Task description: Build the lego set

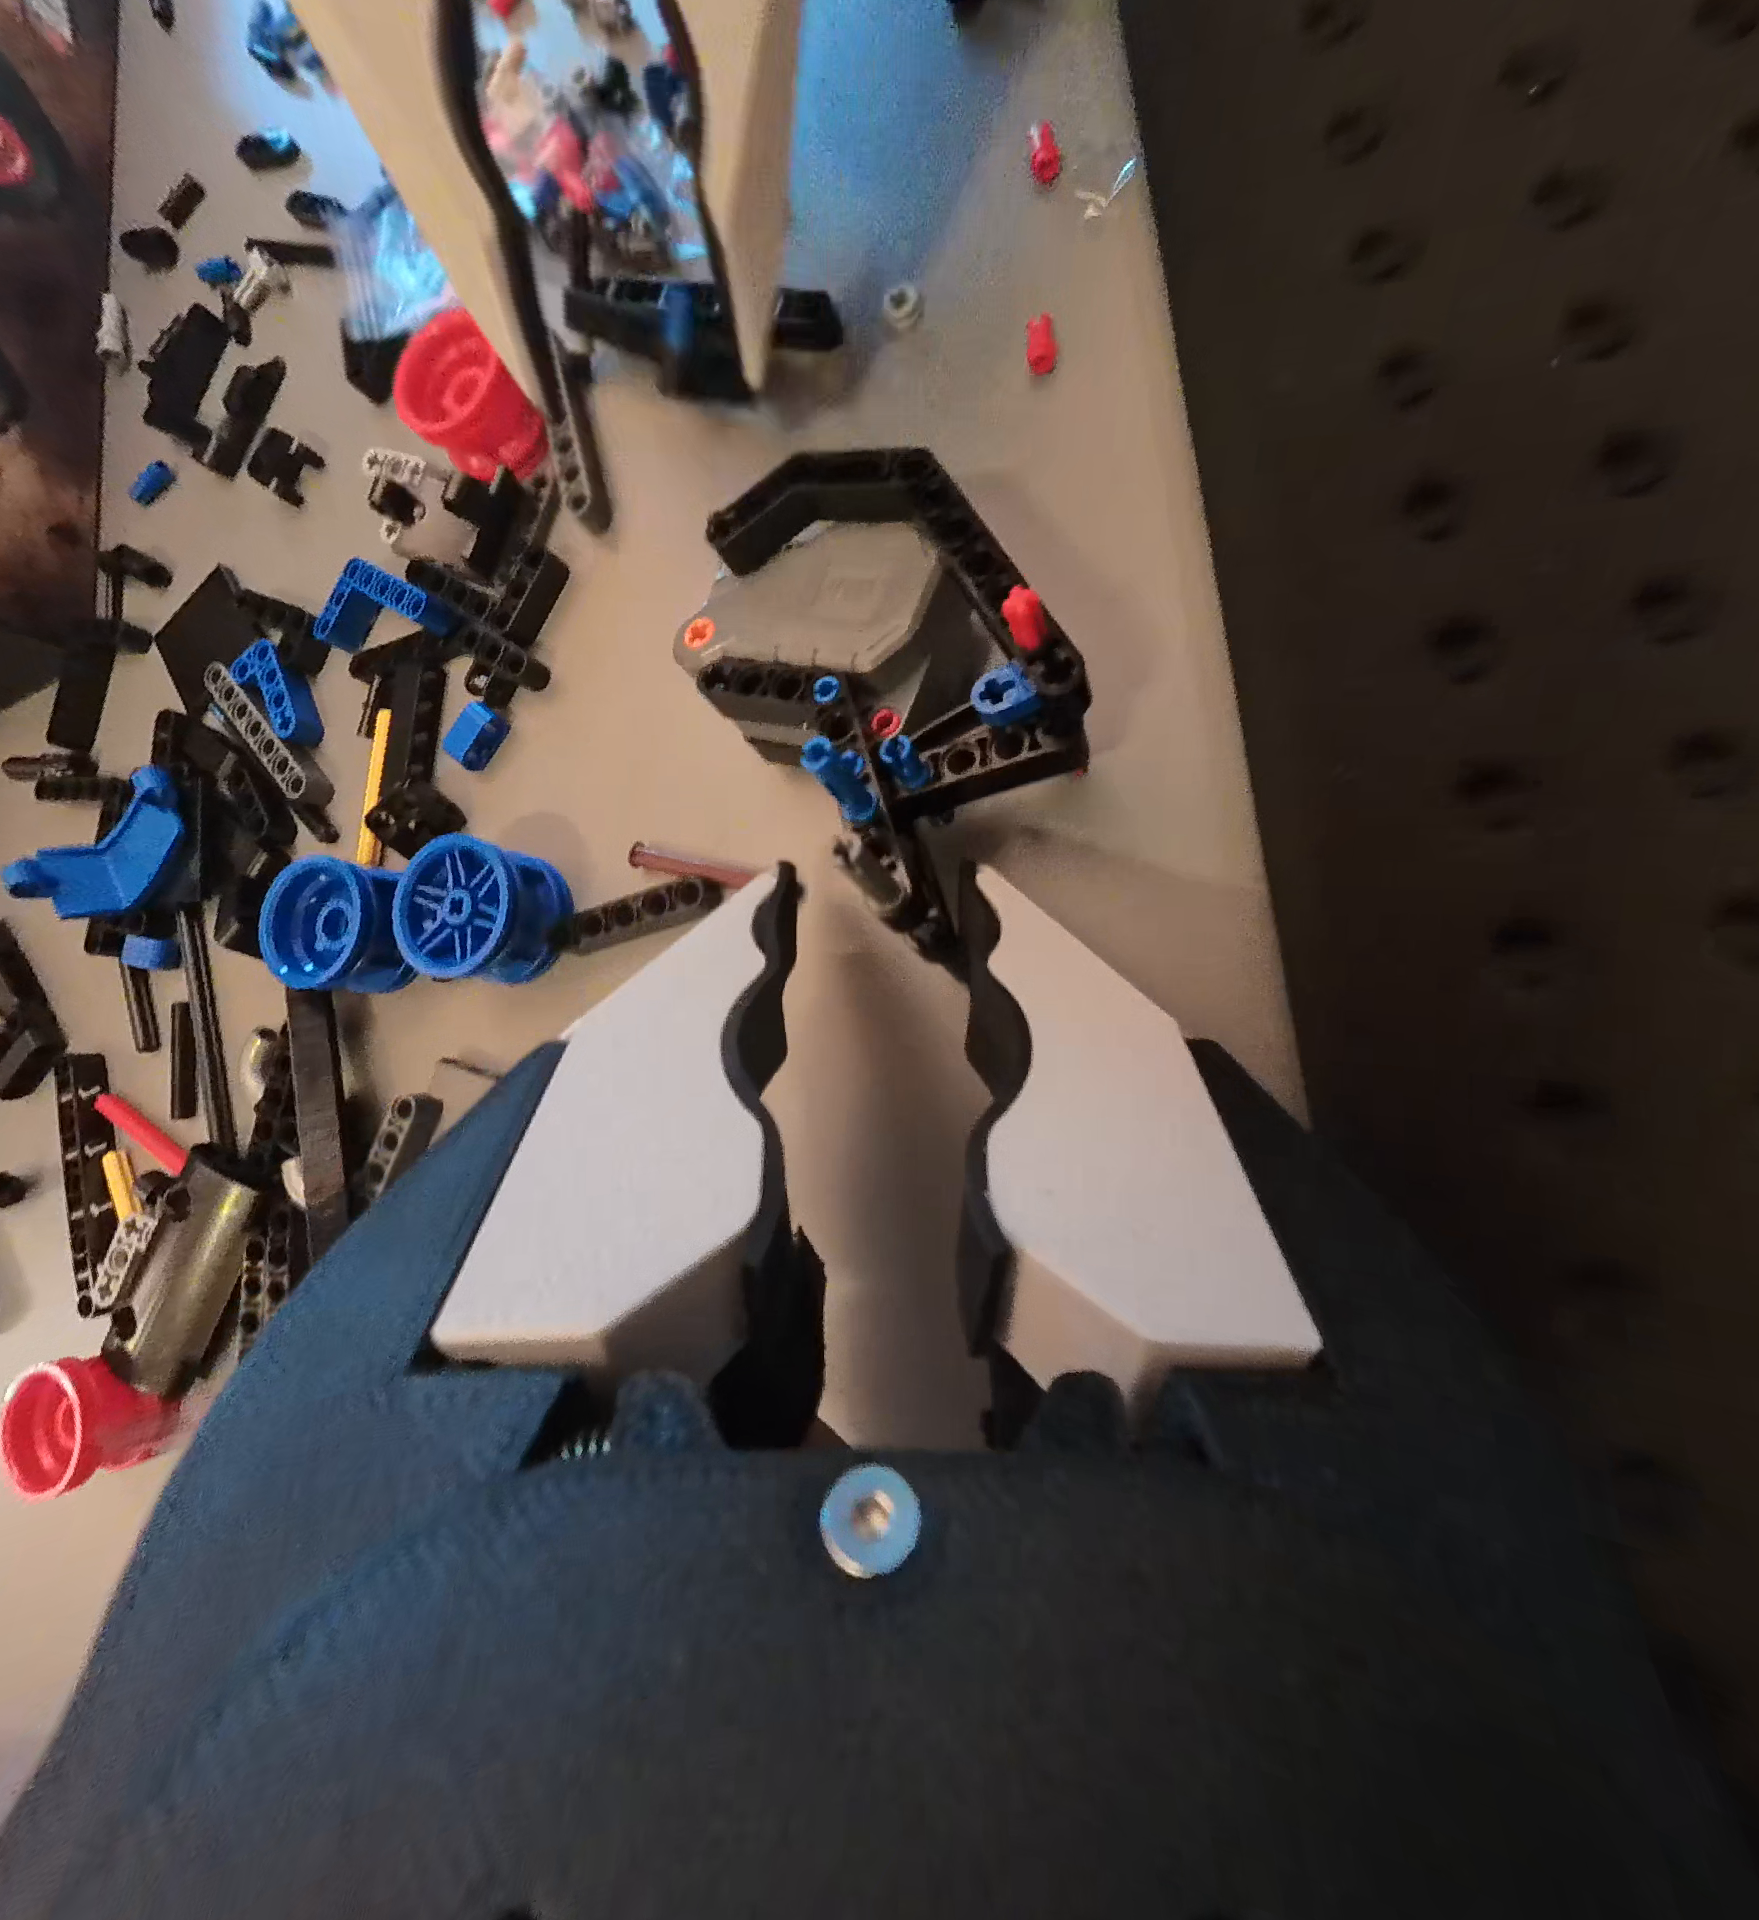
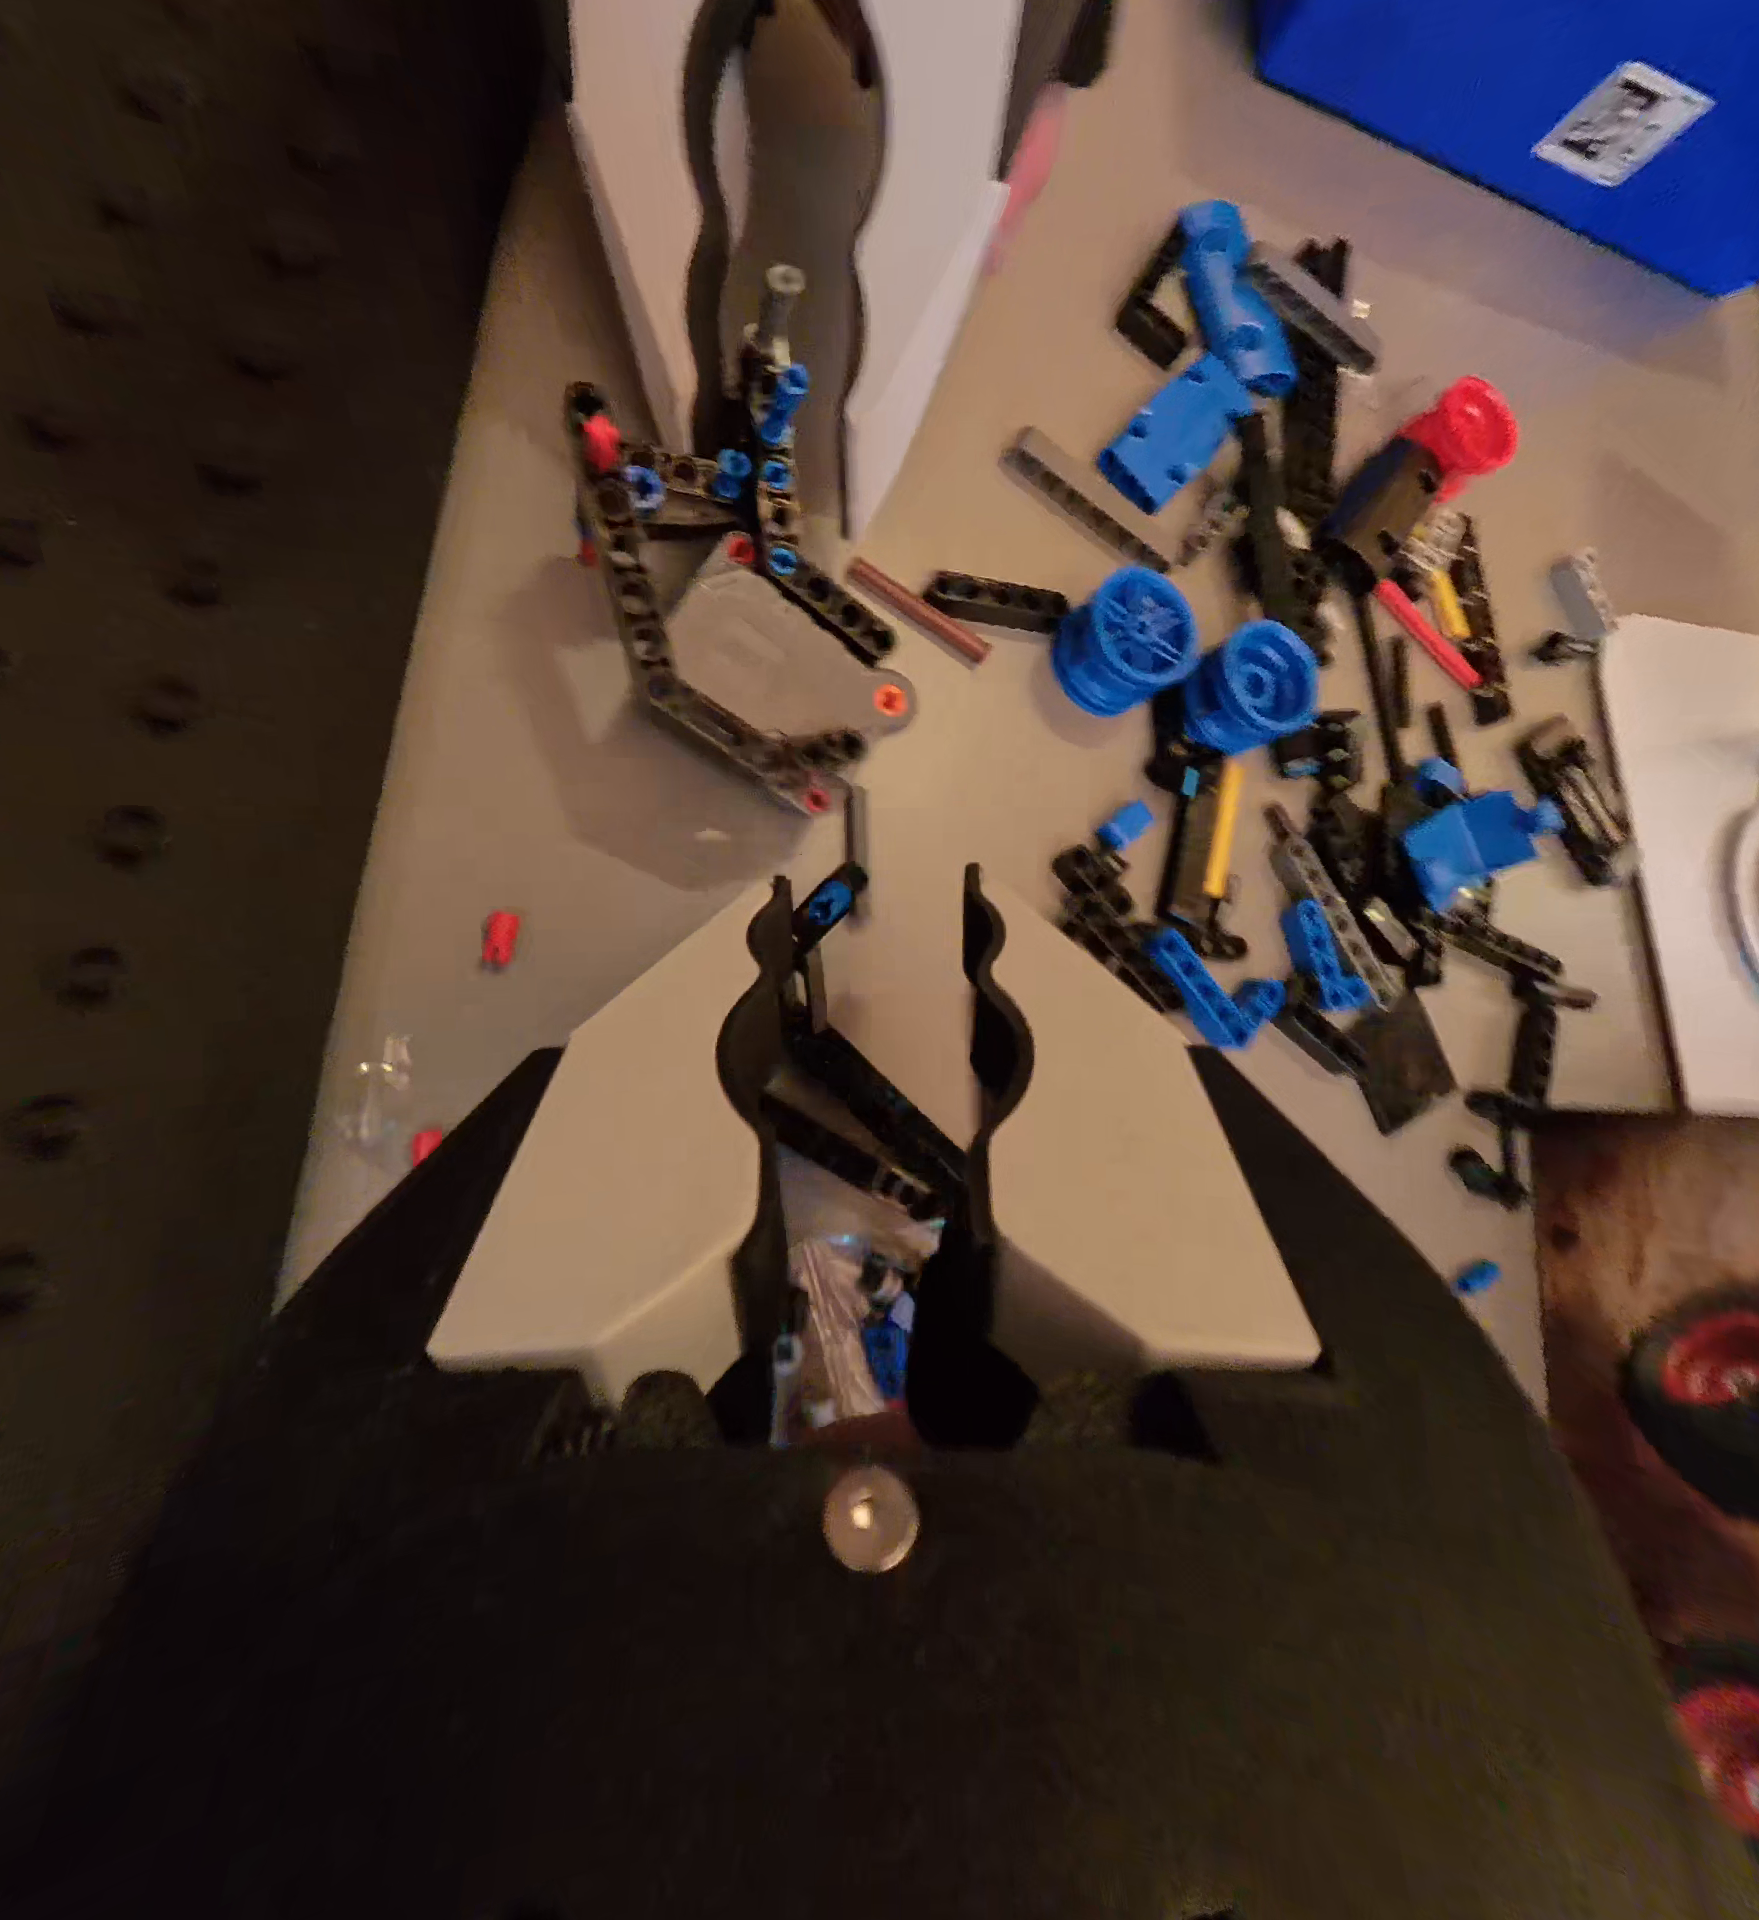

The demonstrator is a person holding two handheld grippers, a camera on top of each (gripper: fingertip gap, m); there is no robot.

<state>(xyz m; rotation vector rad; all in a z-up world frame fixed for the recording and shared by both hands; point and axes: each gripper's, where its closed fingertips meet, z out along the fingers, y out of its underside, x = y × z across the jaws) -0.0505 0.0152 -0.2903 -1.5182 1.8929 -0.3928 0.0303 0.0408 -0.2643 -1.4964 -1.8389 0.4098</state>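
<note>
The half-built model (image 1: 890,634), a grey block framed by black beams with blue and red pins, sits on the pale table (image 1: 1093,416) just ahead of the left tongs (image 1: 880,883). Its nearest black beam reaches down between the left tongs' tips, closer to the right-hand tip; I cannot tell whether it touches. The left tongs stand moderately apart with nothing gripped.

In the right wrist view the same model (image 2: 740,623) lies ahead and to the left of the right tongs (image 2: 875,883), which are also parted and grip nothing. A small black piece with a blue pin (image 2: 831,902) lies beside their left tip, and black beams and a clear bag of small parts show on the table between the fingers. Beyond the model stand the left tongs (image 2: 781,260), with the model's upright beam between their fingers.

A dark red rod (image 1: 693,862) lies just left of the left tongs' left tip, next to a short black beam (image 1: 646,914). Farther left are two blue wheels (image 1: 418,920) side by side, then a loose pile of black and blue parts (image 1: 231,727), a red wheel (image 1: 464,400) farther ahead and another red wheel (image 1: 64,1429) nearer the camera. Two small red pins (image 1: 1041,249) lie ahead on the right. The right tongs (image 1: 615,187) come in from the top. A dark dimpled mat (image 1: 1529,727) borders the table on the right, and a printed box (image 1: 2,260) lies at the far left
</note>
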